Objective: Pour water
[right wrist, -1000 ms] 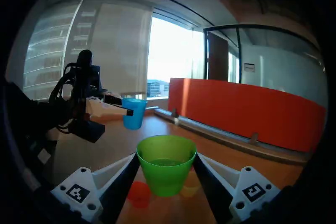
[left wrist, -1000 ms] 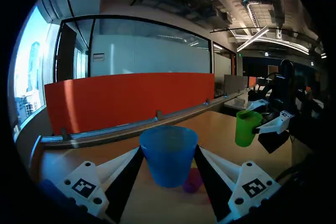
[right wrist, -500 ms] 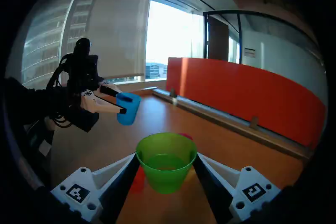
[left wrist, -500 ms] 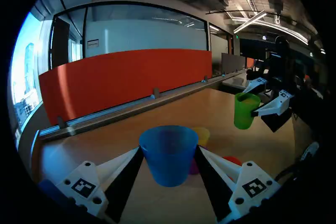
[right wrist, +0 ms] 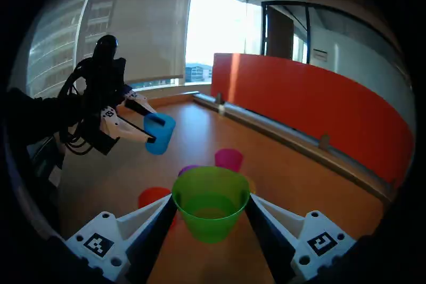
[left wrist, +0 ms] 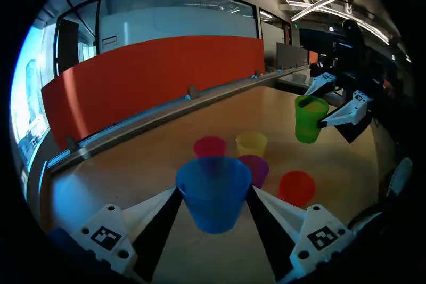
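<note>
- Blue plastic leads on the left: the blue cup (left wrist: 213,204) sits upright, pinched between both fingers of the left claw (left wrist: 213,191), and it looks empty.
- Over the last second this claw has dipped, so much more of the counter (left wrist: 133,167) shows beneath it than before.
- That dip brings four loose cups into sight mid-counter, well off the back edge. Left to right in the left gripper view they are a pink cup (left wrist: 210,146), a yellow cup (left wrist: 251,143), a purple cup (left wrist: 259,167) just behind the blue rim, and a red cup (left wrist: 296,187) nearest the front.
- Farther right, the green cup (right wrist: 211,220) is gripped by both fingers of the right claw (right wrist: 211,199). It is upright with what seems a little water at the bottom, and this claw has tipped down toward the counter too.
- Both held cups hang in the air, well apart, and neither is tilted enough to spill. I judge the pour has not begun, and the pair are being lowered into place for it.
- The surface is smooth, pale wood, bare but for the loose cups.
- Around the room, left to right in the left gripper view:
  - a bright window (left wrist: 26,103);
  - an orange partition (left wrist: 149,76) along the back edge, with a metal rail (left wrist: 160,116) at its foot;
  - a strip light (left wrist: 311,8) overhead.
</note>
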Available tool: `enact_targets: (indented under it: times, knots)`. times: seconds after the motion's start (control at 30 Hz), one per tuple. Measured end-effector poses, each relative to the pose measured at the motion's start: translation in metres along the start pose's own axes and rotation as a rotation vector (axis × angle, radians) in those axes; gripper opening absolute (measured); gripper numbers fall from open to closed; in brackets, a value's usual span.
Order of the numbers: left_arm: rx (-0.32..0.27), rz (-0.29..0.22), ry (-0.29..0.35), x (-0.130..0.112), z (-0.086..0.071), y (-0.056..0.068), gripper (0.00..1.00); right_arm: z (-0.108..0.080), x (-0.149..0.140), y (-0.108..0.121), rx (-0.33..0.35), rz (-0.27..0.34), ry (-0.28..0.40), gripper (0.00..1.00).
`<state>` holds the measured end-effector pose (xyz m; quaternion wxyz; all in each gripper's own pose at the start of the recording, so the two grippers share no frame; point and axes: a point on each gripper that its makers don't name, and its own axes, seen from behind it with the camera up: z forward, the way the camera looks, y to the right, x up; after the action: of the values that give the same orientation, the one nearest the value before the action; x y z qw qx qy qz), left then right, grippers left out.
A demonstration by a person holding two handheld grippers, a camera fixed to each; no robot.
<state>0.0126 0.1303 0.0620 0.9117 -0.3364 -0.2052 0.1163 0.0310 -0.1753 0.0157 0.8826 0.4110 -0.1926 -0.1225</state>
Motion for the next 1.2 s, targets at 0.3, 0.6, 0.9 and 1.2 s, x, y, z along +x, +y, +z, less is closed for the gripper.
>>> enact_targets:
  times: [0.3, 0.6, 0.9, 1.2]
  knots:
    - [-0.013, 0.021, -0.061, -0.024, 0.007, 0.005, 0.85, 0.007, -0.019, 0.001, 0.012, 0.007, -0.058, 0.9]
    - [-0.023, 0.016, -0.097, -0.043, 0.013, 0.009, 0.85, 0.015, -0.039, 0.001, 0.018, 0.008, -0.113, 0.91]
    - [-0.035, 0.029, -0.13, -0.056, 0.019, 0.014, 0.85, 0.024, -0.058, 0.0, 0.02, 0.01, -0.162, 0.91]
    - [-0.045, 0.029, -0.145, -0.064, 0.024, 0.018, 0.85, 0.031, -0.074, -0.003, 0.023, 0.005, -0.196, 0.91]
